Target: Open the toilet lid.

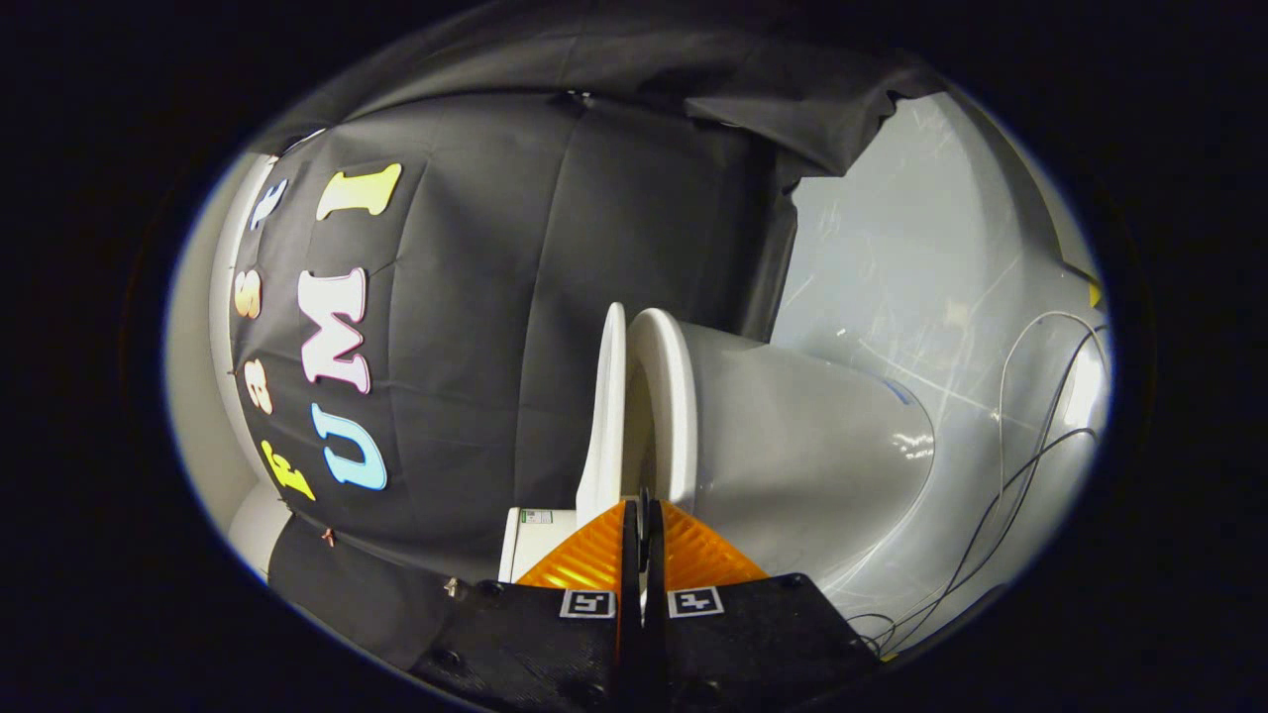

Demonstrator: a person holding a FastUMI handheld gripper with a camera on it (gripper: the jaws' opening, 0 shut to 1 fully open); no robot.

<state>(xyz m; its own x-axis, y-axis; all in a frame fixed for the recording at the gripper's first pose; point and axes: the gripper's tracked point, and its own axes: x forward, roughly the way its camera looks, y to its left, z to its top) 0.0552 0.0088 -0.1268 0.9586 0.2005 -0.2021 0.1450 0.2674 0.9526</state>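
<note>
Looking along the gripper (643, 515), view rolled sideways: fingers (594, 560) pressed together, only a thin dark slit between them, nothing visibly pinched. Tips sit right at the gap between the toilet lid (606, 416) and the seat ring (666, 396); cannot tell if they touch either one. Lid is a thin white slab standing slightly apart from the seat, narrow wedge of gap between them, so it is cracked open a little, not swung away. Toilet bowl (802, 446) is white and glossy, bulging out beyond the seat on the side away from the lid. White tank (535, 540) with a small sticker shows just beside one finger, near the lid's hinge end. Black cloth wall (515, 297) hangs behind the lid. Pale grey scuffed floor (911, 257) lies past the bowl, with thin cables (1030, 446) looping across it well apart from the toilet.
</note>
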